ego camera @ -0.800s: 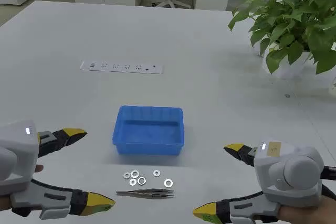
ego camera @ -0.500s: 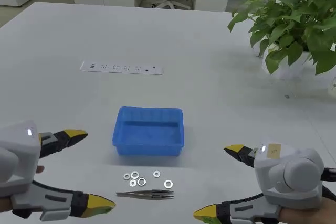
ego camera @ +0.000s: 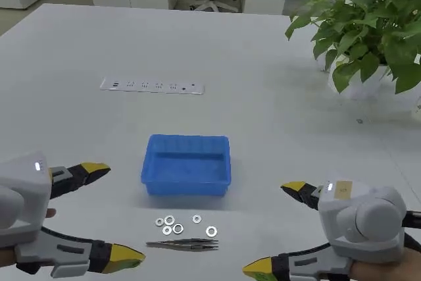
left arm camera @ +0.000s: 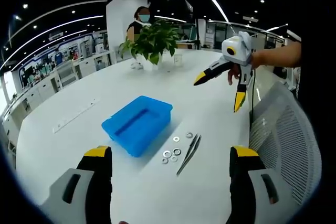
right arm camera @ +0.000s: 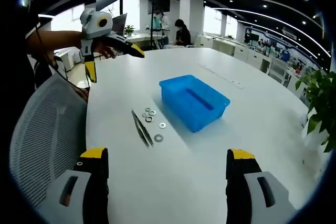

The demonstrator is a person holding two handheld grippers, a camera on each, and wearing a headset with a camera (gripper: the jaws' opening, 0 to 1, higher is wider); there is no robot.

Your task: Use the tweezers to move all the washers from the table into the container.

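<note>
- The left gripper [ego camera: 117,212] hovers over the near left part of the table [ego camera: 276,103]. Its jaws are spread wide and hold nothing.
- The right gripper [ego camera: 268,228] mirrors it on the near right, its jaws just as wide apart and just as empty.
- The tweezers [ego camera: 182,244] lie flat on the table between the two grippers, close to the person and untouched. They lie crosswise, so either gripper could come at them from its own side.
- Six washers [ego camera: 170,219] lie loose on the table just beyond the tweezers. Four are bunched at the left and two sit a little apart to the right.
- The blue container [ego camera: 186,187] stands just beyond the washers with its open side up. No washer is visible inside it, and being so near it makes each carry short.
- The task looks not yet begun. The wide-open jaws suit an approach, and picking up the tweezers is probably the first step.
- The tweezers are thin and lie low on the table, so getting the jaws around them may be fiddly.
- A power strip [ego camera: 152,85] and a potted plant [ego camera: 368,24] sit well apart from the work, out of the way.
</note>
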